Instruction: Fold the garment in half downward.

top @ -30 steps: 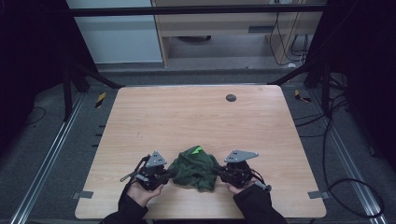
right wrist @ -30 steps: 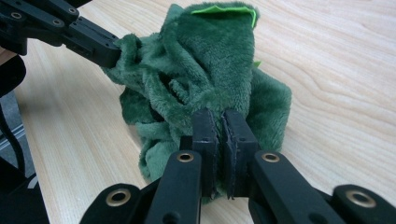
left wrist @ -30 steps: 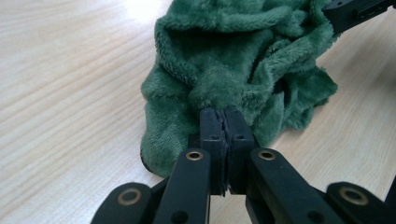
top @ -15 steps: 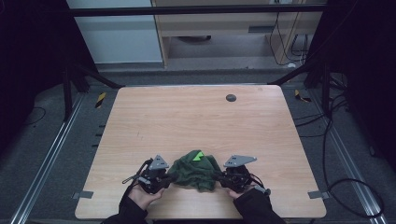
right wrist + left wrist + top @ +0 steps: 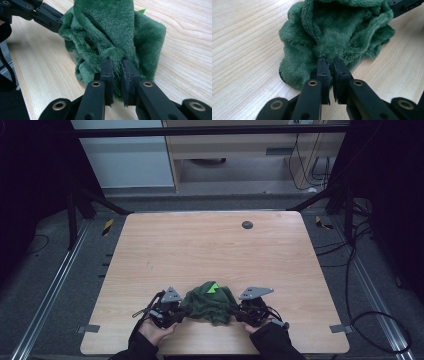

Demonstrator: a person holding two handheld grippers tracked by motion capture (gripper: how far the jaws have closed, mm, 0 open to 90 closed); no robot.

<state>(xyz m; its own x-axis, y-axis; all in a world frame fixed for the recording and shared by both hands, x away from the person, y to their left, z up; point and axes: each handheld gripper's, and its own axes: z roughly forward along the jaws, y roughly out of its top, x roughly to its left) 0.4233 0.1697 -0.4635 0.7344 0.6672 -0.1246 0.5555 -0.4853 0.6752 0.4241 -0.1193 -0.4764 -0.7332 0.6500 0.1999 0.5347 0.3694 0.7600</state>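
A green cloth (image 5: 209, 302) lies bunched in a heap on the desk (image 5: 200, 250), near the edge closest to the person, with a bright green tag (image 5: 213, 288) showing on top. A claw sits on either side of it, each held in a hand that comes in from the near edge.

The left claw (image 5: 330, 62) has its tips at the heap's lower edge. Its jaws stand narrow, a slim gap between them, and they have just been opening a little; fleece fuzz sits at the very tips, but I cannot tell whether the pads still pinch it.

The right claw (image 5: 117, 63) is pushed in deeper from the other side. A fold of the cloth is tucked between its jaws, which are also narrow and have just been easing apart. The heap rises above both claws.

Farther across the desk, well apart, is a small dark disc (image 5: 247, 224).
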